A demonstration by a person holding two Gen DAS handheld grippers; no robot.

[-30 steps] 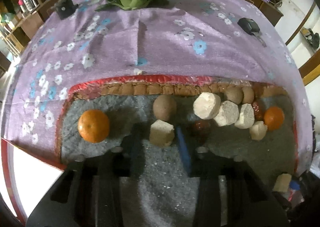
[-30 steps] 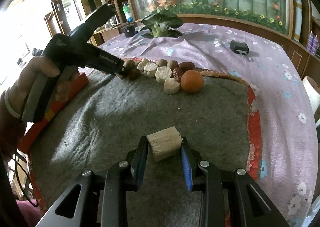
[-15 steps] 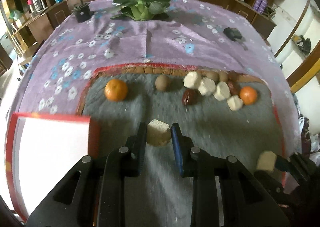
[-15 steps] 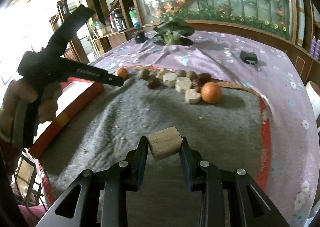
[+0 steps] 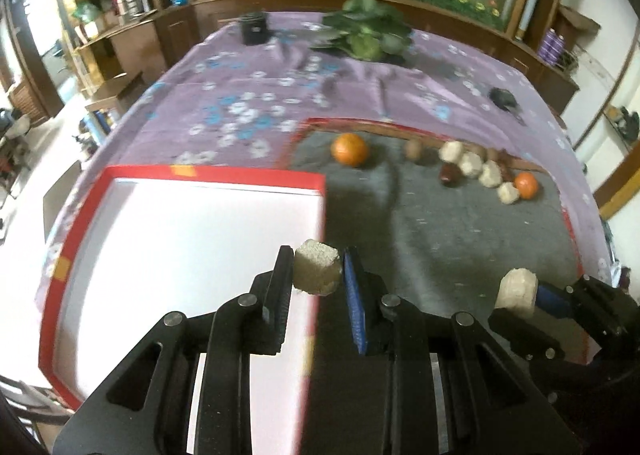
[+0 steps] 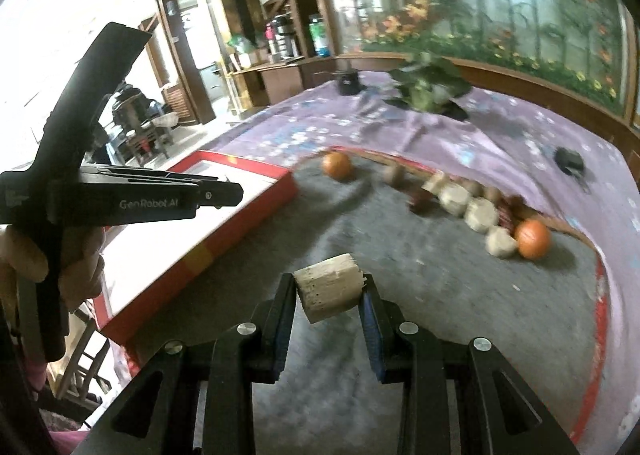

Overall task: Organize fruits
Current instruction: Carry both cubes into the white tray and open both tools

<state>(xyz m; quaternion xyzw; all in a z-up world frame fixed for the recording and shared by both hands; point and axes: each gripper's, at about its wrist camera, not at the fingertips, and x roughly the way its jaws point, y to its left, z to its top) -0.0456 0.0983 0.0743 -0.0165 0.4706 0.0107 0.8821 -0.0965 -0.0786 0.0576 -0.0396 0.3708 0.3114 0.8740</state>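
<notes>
Carrying a pale chunk (image 5: 316, 273) clamped in the left hand-held gripper (image 5: 318, 287), the person has swung it from the grey mat to the red-rimmed tray's (image 5: 216, 175) right edge, frame centre; the right hand-held gripper (image 6: 326, 297) follows, gripping a second chunk (image 6: 328, 291). Drop-off looks imminent.

A purple flowered cloth (image 5: 248, 103) is spread over the tabletop. A leafy green plant (image 5: 368, 35) and a small black container (image 5: 254, 29) are seen at its far side, and a black key fob (image 5: 505, 98) lies to the right.
</notes>
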